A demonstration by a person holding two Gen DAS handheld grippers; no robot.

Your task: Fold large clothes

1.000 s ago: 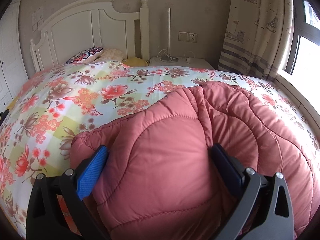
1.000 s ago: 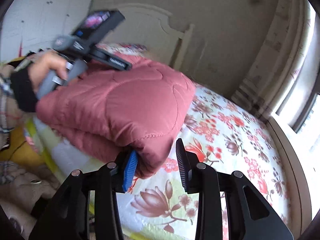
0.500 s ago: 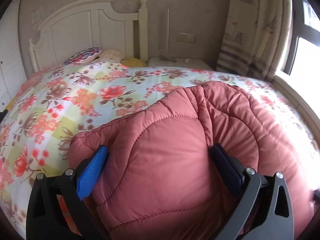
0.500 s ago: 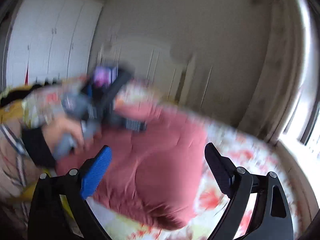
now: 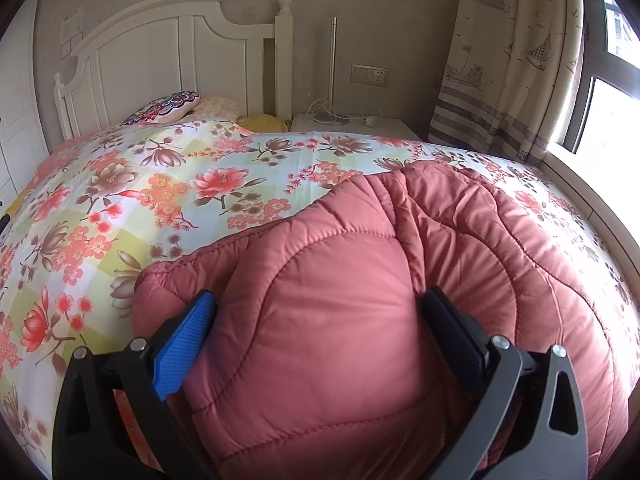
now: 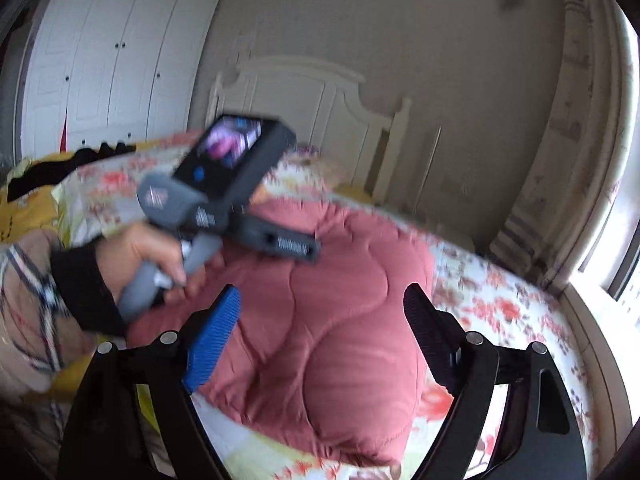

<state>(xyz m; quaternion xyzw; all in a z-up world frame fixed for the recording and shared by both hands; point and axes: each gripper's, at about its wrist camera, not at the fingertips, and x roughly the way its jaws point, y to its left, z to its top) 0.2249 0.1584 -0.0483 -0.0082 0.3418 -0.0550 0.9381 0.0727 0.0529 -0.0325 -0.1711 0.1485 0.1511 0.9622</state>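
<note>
A folded pink quilted puffer jacket lies on the floral bedspread. My left gripper stands wide open with its jaws pressed on either side of a puffy fold of the jacket. In the right wrist view the jacket lies near the bed's near edge. My right gripper is wide open and empty above it. The left gripper, held in a hand, rests on the jacket's far left part.
A white headboard with pillows stands at the far end. A nightstand with a lamp and a curtained window are at the right. A white wardrobe stands left. Dark clothes lie at the bed's far left.
My right gripper has let go of the jacket's corner, opened wide and lifted back above the jacket. The left gripper has stayed in place on the jacket.
</note>
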